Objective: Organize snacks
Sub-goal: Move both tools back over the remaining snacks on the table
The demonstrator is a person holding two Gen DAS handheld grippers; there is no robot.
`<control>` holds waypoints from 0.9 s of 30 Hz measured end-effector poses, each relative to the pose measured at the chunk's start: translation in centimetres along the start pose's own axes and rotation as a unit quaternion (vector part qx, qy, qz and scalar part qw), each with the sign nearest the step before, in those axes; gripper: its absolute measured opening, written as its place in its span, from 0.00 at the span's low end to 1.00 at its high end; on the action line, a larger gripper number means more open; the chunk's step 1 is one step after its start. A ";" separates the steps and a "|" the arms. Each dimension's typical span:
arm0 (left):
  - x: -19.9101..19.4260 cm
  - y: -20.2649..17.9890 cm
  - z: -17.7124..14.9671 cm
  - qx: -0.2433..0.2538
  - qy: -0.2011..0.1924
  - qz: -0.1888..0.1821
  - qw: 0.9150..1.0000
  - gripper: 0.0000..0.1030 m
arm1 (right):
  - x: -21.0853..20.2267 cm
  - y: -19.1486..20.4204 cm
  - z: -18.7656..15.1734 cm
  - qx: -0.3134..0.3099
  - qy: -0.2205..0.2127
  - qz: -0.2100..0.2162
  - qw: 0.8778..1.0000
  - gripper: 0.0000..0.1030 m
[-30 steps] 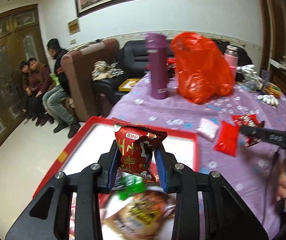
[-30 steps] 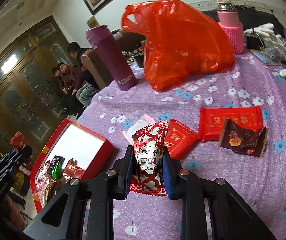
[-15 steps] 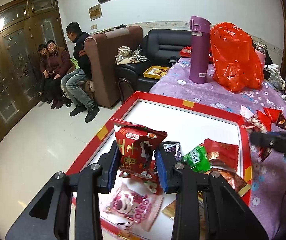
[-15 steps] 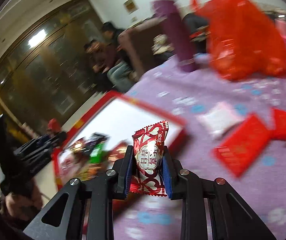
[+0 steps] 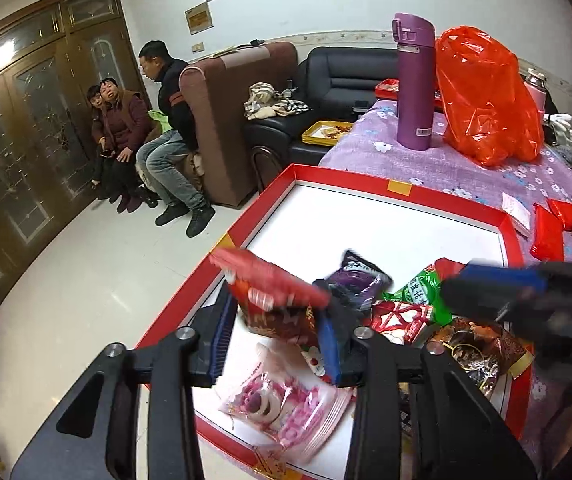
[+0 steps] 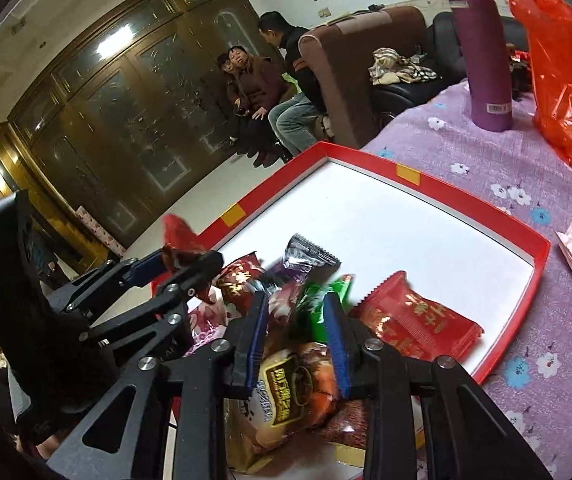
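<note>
A shallow red cardboard box lid with a white inside (image 5: 398,188) lies flat on the purple flowered surface (image 5: 438,164), one corner past its edge. Foil snack packets crowd its near part: a purple packet (image 5: 360,276), a green one (image 5: 422,286), a red-and-white one (image 5: 400,316), a pink bear-printed one (image 5: 282,404), a brown-gold one (image 6: 290,392) and a red packet with gold print (image 6: 414,320). Another red packet (image 5: 276,300), blurred and tilted, sits between the left gripper's (image 5: 276,340) opening jaws. Loose red packets (image 5: 548,236) lie on the cloth right of the lid.
</note>
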State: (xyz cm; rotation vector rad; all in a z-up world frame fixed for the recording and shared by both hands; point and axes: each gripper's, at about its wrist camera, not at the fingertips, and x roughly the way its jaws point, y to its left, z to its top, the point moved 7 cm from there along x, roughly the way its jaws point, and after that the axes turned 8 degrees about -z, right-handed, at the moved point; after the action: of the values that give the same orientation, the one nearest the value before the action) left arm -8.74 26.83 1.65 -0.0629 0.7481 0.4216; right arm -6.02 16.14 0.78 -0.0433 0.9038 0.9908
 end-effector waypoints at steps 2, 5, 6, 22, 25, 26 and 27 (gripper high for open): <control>-0.2 -0.1 0.1 0.000 -0.003 0.006 1.000 0.55 | -1.1 -1.2 0.6 0.016 -0.017 -0.002 1.000 0.39; -0.9 -0.7 0.7 0.005 -0.015 0.007 1.000 0.60 | -3.3 -4.0 1.6 0.035 -0.041 -0.025 0.998 0.41; -1.2 -1.3 0.9 0.008 -0.019 0.001 1.000 0.61 | -4.1 -5.2 1.9 0.038 -0.048 -0.041 0.997 0.42; -1.6 -20.3 3.8 0.157 0.001 -0.161 0.974 0.77 | -14.6 -31.9 0.8 0.239 -0.091 -0.193 0.947 0.58; 0.0 -24.1 4.1 0.184 0.021 -0.171 0.968 0.77 | -13.6 -33.0 0.3 0.256 -0.065 -0.185 0.947 0.58; 0.7 -25.2 4.2 0.194 0.028 -0.174 0.965 0.77 | -13.5 -33.2 0.2 0.257 -0.062 -0.185 0.946 0.58; 1.2 -25.8 4.2 0.203 0.033 -0.176 0.963 0.77 | -13.5 -33.3 0.2 0.256 -0.062 -0.188 0.946 0.58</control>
State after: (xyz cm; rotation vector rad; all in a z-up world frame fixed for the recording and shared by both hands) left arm 4.87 4.44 1.53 0.1739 0.8580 -0.0783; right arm 15.57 -12.47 -1.73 0.2761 0.9690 0.3806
